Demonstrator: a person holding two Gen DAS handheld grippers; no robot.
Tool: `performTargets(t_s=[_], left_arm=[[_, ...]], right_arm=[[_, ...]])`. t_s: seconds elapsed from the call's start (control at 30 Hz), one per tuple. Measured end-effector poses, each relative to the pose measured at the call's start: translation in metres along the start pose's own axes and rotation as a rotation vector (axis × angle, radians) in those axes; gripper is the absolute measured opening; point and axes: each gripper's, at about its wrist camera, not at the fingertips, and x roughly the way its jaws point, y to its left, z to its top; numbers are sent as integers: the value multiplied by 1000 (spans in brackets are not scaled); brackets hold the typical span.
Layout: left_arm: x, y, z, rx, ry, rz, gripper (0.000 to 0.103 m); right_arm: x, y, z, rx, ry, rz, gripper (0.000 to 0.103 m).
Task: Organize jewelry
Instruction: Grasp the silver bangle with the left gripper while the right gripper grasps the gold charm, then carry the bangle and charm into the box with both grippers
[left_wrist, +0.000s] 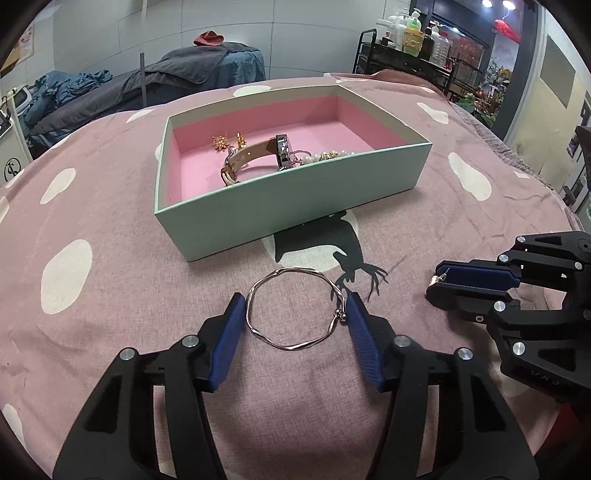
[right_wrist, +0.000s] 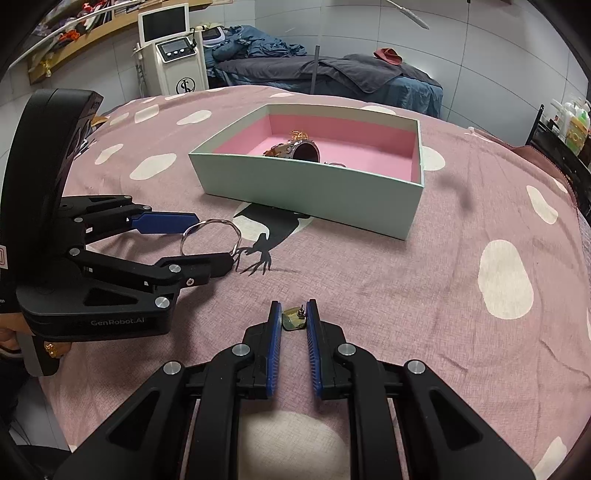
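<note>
Lying flat on the pink spotted cloth (left_wrist: 110, 221), a twisted silver bangle (left_wrist: 295, 308) is bracketed by the left gripper (left_wrist: 295, 314), whose jaws are spread wide, one blue pad touching or nearly touching the ring at each side. The bangle's small ball clasp is seen just beside the right-hand pad. In the right wrist view the same bangle (right_wrist: 210, 236) is seen between the left gripper's (right_wrist: 214, 240) two fingers, apart from the box.

A small gold-toned earring (right_wrist: 294, 319) with a post is pinched between the narrowed jaws of the right gripper (right_wrist: 294, 317), low over the cloth; in the left wrist view it is glimpsed at the tip of the right gripper (left_wrist: 439, 280), well to the right of the bangle.

Beyond both grippers, a mint-green box (left_wrist: 295, 192) with a pink lining is set on the cloth, its near wall standing between the grippers and its contents. Inside it a watch (left_wrist: 258, 155) with a tan strap, gold earrings (left_wrist: 229, 142) and a pearl piece (left_wrist: 328, 156) are gathered toward the near side. A black deer print (left_wrist: 343, 254) on the cloth is partly covered by the box.

Farther back, a massage bed with dark towels (right_wrist: 332, 74) and a white machine (right_wrist: 173, 51) are seen.
</note>
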Motion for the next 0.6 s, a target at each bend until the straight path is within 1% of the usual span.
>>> performTargets(t_s=[0.3, 0.6], left_arm=[[-7, 1, -5, -23, -27, 4, 56], [-27, -1, -18, -35, -67, -1, 56]], right_arm=[[0, 0, 0, 1, 0, 1, 13], [-6, 1, 1, 1, -9, 8, 13]])
